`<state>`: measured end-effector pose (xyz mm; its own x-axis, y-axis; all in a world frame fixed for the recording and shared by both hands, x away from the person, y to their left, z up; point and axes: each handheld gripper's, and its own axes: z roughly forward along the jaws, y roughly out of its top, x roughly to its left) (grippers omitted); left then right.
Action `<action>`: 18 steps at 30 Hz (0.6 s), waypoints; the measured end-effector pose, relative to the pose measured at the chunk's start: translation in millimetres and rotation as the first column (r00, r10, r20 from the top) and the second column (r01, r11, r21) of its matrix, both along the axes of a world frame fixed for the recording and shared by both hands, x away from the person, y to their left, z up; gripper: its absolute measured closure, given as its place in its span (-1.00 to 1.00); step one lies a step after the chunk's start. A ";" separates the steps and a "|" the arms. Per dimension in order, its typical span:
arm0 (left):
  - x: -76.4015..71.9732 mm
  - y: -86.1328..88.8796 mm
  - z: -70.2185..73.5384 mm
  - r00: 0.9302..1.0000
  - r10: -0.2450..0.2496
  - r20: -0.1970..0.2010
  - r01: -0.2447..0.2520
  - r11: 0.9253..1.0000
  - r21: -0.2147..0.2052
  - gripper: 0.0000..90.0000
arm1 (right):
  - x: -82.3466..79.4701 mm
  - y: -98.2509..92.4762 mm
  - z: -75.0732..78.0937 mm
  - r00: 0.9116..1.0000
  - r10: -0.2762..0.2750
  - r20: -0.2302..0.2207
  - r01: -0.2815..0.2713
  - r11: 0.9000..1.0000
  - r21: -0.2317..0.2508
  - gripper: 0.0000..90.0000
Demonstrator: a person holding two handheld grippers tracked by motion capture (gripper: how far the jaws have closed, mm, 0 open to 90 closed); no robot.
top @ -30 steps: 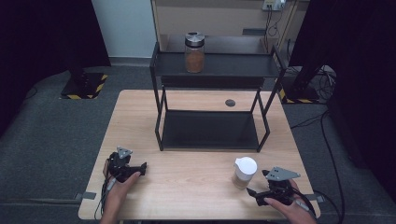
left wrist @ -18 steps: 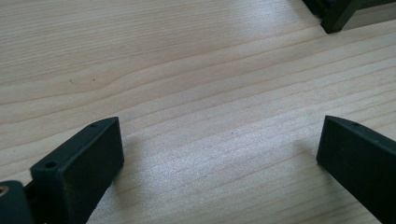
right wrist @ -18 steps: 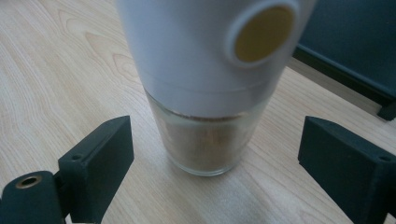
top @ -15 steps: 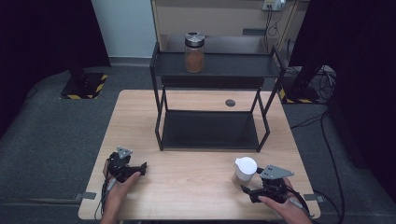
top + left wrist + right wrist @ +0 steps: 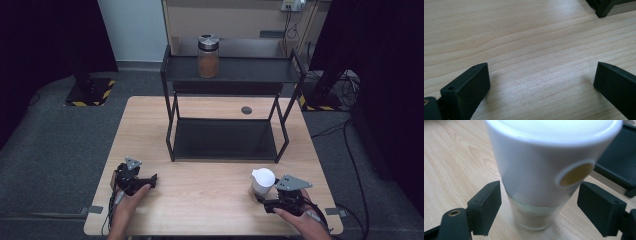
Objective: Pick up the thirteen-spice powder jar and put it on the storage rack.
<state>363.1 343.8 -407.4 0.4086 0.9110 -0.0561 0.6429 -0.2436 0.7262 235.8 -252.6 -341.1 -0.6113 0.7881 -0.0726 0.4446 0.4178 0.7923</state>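
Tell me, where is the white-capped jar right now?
In the high view the white-capped jar stands upright near the wooden table's front right, before the black shelf rack, between the right gripper's jaws.

white-capped jar | black rack | pale wood table

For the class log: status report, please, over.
Right gripper closing around white-capped jar, pads not yet touching. Left gripper open over bare table. Nothing in the way.
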 end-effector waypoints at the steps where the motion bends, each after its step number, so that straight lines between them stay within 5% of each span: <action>1: 0.0 0.0 0.0 1.000 0.000 0.000 0.000 1.000 0.000 -1.00 | 0.2 0.6 -0.1 1.000 0.001 0.001 -0.001 1.000 -0.001 -0.53; 18: -0.3 0.1 0.0 1.000 -0.004 0.000 0.004 1.000 0.000 -1.00 | -0.5 5.2 -2.1 1.000 0.003 0.014 -0.003 1.000 -0.008 -0.42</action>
